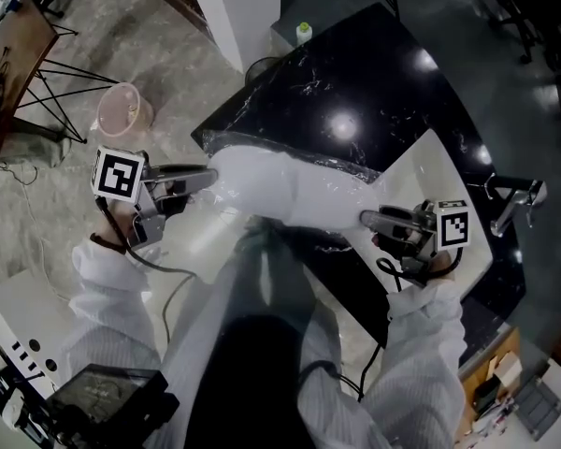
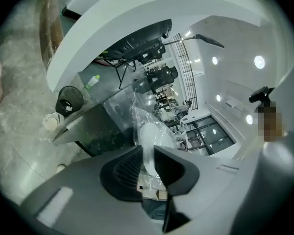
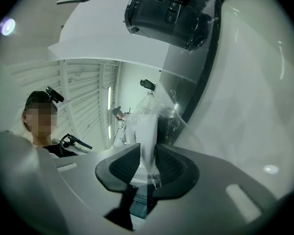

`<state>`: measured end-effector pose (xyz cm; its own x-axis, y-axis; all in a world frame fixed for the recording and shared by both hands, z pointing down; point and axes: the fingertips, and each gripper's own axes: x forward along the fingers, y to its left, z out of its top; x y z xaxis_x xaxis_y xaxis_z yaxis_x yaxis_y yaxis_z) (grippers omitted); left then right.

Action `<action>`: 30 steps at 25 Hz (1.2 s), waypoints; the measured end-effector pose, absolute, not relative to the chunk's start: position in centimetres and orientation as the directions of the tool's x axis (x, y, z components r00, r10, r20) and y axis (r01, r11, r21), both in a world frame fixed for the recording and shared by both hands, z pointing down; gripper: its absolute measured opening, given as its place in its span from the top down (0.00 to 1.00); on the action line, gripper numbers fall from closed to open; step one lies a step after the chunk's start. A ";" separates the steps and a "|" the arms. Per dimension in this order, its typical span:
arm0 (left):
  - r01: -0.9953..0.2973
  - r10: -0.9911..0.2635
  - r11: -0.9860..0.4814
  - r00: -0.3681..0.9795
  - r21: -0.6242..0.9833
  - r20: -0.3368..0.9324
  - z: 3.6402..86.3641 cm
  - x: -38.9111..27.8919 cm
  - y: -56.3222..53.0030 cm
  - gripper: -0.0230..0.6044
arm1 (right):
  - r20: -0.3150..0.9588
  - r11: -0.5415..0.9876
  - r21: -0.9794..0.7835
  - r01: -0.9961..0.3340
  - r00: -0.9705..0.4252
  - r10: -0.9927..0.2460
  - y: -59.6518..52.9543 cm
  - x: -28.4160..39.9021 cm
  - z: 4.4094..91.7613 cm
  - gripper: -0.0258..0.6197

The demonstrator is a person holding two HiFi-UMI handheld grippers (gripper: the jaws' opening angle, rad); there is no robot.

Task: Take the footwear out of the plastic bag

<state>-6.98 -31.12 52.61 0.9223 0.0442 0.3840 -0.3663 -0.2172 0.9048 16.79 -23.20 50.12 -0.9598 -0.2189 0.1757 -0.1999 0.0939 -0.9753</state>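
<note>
Plastic-wrapped for now: white footwear (image 1: 262, 181) inside the bag (image 1: 341, 199), hanging mid-frame over the black bench (image 1: 393, 92), none of it out. Done so far, by the look of it: bag lifted and gripped at both ends. Left to do: opening the mouth and drawing the footwear clear. At left, left hand-held gripper (image 1: 204, 178) level, pointing right, clenched on the bag's end with the white footwear pinched through the film. At right, right hand-held gripper (image 1: 368, 219) pointing left, clamped on a fold of clear film only. Sleeves (image 1: 112, 288) bent in from lower frame, bag stretched between the two grips.
</note>
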 end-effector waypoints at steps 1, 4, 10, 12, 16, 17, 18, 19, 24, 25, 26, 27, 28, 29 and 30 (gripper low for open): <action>-0.363 0.037 -0.206 0.925 0.909 0.378 52.2 -7.0 -31.1 0.86 | 0.163 0.106 -0.976 -0.190 -0.961 -0.222 -23.1 16.9 49.7 0.80; -0.321 0.015 -0.184 0.944 0.929 0.329 49.8 -6.8 -30.6 0.88 | 0.101 0.160 -0.977 -0.140 -0.968 -0.232 -22.4 17.0 47.1 0.80; -0.220 0.007 -0.344 0.972 0.913 0.236 42.8 -7.2 -29.9 0.88 | 0.012 0.331 -0.939 -0.092 -0.972 -0.236 -21.1 16.4 39.5 0.80; -0.197 -0.003 -0.383 0.977 0.903 0.212 40.7 -7.7 -29.5 0.88 | 0.004 0.395 -0.914 -0.095 -0.974 -0.225 -20.8 16.1 36.9 0.79; -0.160 -0.045 -0.411 0.987 0.897 0.155 36.0 -7.6 -29.0 0.88 | -0.014 0.521 -0.848 -0.095 -0.979 -0.202 -20.0 14.9 32.5 0.75; -0.152 -0.051 -0.425 0.988 0.892 0.144 35.3 -7.6 -28.9 0.88 | -0.021 0.545 -0.833 -0.093 -0.980 -0.199 -20.0 14.7 31.6 0.73; -0.145 -0.057 -0.440 0.989 0.886 0.133 34.8 -7.7 -28.9 0.88 | -0.027 0.565 -0.820 -0.091 -0.980 -0.197 -20.0 14.5 30.9 0.72; -0.140 -0.065 -0.452 0.990 0.881 0.124 34.2 -7.8 -28.8 0.88 | -0.029 0.582 -0.808 -0.092 -0.980 -0.195 -20.0 14.4 30.3 0.72; -0.122 -0.100 -0.485 0.991 0.866 0.084 32.5 -7.9 -28.2 0.88 | -0.026 0.584 -0.803 -0.119 -0.972 -0.234 -20.5 14.4 29.4 0.73; -0.110 -0.101 -0.489 0.993 0.865 0.069 32.2 -8.0 -28.1 0.88 | -0.031 0.571 -0.812 -0.121 -0.968 -0.249 -20.8 14.6 29.6 0.75; -0.095 -0.100 -0.494 0.994 0.864 0.052 31.9 -8.1 -27.9 0.88 | -0.033 0.556 -0.822 -0.125 -0.963 -0.266 -21.0 14.8 29.9 0.77; -0.082 -0.098 -0.501 0.994 0.861 0.038 31.6 -8.2 -27.8 0.88 | -0.033 0.539 -0.832 -0.131 -0.958 -0.284 -21.2 15.1 30.2 0.80; -0.077 -0.096 -0.513 0.995 0.855 0.033 31.5 -8.4 -27.6 0.88 | -0.031 0.524 -0.841 -0.136 -0.954 -0.297 -21.3 15.3 30.4 0.83; -0.081 -0.093 -0.527 0.995 0.846 0.038 31.6 -8.7 -27.5 0.88 | -0.030 0.514 -0.847 -0.137 -0.952 -0.304 -21.2 15.4 30.6 0.84; -0.089 -0.090 -0.542 0.995 0.836 0.048 31.9 -8.9 -27.4 0.88 | -0.028 0.509 -0.849 -0.139 -0.952 -0.306 -21.1 15.5 30.7 0.84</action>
<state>-8.94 -27.43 31.86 0.9948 -0.0897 0.0480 -0.0892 -0.5421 0.8356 15.51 -21.12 30.70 -0.9516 -0.3062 -0.0278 -0.1390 0.5092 -0.8494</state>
